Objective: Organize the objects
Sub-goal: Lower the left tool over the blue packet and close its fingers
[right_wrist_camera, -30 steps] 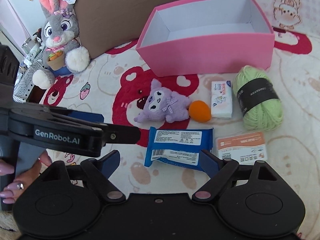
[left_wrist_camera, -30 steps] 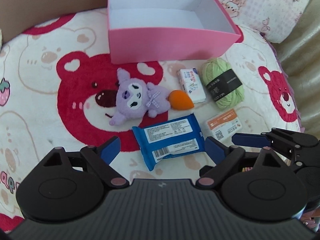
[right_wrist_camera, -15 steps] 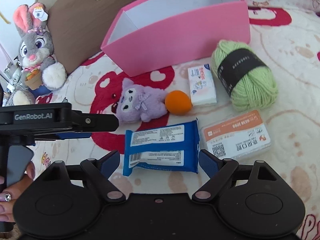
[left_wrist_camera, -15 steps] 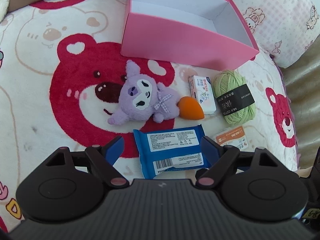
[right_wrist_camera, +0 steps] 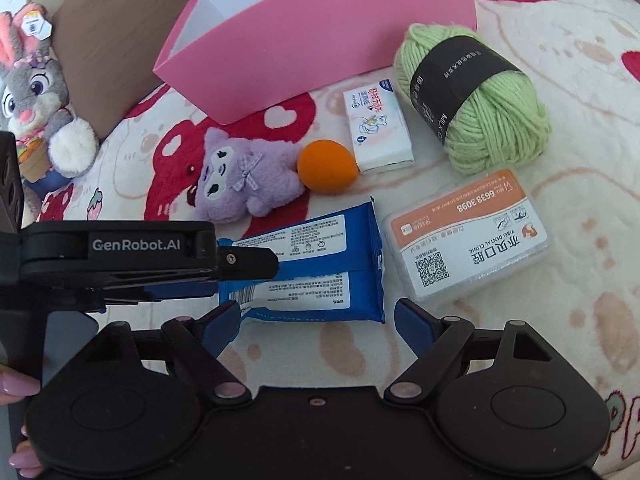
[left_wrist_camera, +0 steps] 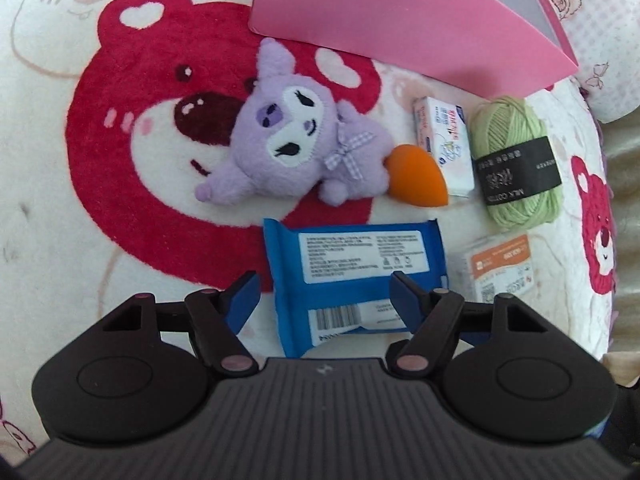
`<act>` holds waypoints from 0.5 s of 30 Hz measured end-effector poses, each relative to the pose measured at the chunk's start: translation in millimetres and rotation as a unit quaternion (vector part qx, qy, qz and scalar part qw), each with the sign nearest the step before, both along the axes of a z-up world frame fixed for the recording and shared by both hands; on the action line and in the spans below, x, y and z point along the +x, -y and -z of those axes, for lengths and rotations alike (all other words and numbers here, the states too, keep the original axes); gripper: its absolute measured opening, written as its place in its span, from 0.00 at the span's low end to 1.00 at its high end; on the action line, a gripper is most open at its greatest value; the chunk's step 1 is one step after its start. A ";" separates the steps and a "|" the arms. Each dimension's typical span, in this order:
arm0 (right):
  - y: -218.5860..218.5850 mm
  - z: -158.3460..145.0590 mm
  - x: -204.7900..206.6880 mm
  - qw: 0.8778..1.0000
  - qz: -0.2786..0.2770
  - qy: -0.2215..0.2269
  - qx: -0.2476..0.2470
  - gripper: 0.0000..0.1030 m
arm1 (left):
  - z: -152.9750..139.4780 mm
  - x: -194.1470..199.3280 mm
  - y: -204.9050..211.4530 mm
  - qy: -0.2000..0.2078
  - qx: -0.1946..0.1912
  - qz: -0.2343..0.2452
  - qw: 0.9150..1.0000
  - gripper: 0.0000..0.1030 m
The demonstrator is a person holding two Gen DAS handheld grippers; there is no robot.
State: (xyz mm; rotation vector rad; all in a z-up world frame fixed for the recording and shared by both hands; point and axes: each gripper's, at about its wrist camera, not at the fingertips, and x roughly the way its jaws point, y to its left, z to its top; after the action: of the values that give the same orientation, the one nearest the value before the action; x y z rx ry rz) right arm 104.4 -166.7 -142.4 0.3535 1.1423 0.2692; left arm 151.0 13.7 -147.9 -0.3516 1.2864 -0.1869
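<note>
The blue wipes pack (left_wrist_camera: 352, 280) is seen lying flat on the bear-print blanket (left_wrist_camera: 80, 200), in front of the purple plush toy (left_wrist_camera: 296, 152) and well apart from the pink box (left_wrist_camera: 392, 20), which stands open at the back. The left gripper (left_wrist_camera: 324, 292) is placed over the near half of the pack, and its jaws are closing with the pack between them. The right blue finger (left_wrist_camera: 404, 296) appears in front of the pack's right part, but whether the pads already press on the wrapper cannot be told from this angle. The right gripper (right_wrist_camera: 316, 320) is held with its fingers spread wide over the near edge of the same pack, and nothing is pinched by it.

The pack is judged to be light and soft, with a smooth foil wrapper that may slip. It will probably bend or sag if it is lifted by one end only. A hold across the short width, near the middle of the pack, is considered safer than a hold on the crimped end seam. The white label should be avoided if possible, because a flap may be hidden under it.

Beside the pack, the orange sponge (left_wrist_camera: 416, 180), the tissue packet (left_wrist_camera: 444, 144), the green yarn ball (left_wrist_camera: 516, 168) and the clear dental case (right_wrist_camera: 468, 240) are left untouched.
</note>
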 end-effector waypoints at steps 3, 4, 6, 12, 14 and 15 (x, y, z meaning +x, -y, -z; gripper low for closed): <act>3.0 4.5 3.4 1.000 0.012 -0.017 0.014 0.84 | 3.5 1.9 -0.8 -0.008 0.004 0.001 1.000 0.68; 5.9 7.0 4.6 0.999 0.021 -0.025 0.023 0.84 | 5.6 2.2 -0.6 -0.012 0.005 0.001 1.000 0.68; 12.4 11.0 6.2 0.998 0.037 -0.038 0.037 0.82 | 9.7 3.1 0.1 -0.018 0.006 0.000 1.000 0.68; 15.7 12.6 8.5 0.998 0.042 -0.023 0.039 0.66 | 15.1 0.8 1.3 -0.008 0.011 -0.022 1.000 0.67; 6.5 12.9 11.0 1.000 0.023 -0.012 0.017 0.59 | 14.5 -0.1 -1.5 -0.002 0.006 -0.029 1.000 0.56; 2.1 13.6 12.8 1.000 0.016 -0.007 0.001 0.57 | 14.5 0.2 -3.2 -0.002 0.000 -0.031 1.000 0.53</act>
State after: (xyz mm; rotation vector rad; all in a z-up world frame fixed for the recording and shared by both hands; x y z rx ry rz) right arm 117.2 -168.8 -156.1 0.3744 1.1489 0.2405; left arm 151.2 16.9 -162.4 -0.3910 1.2778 -0.1345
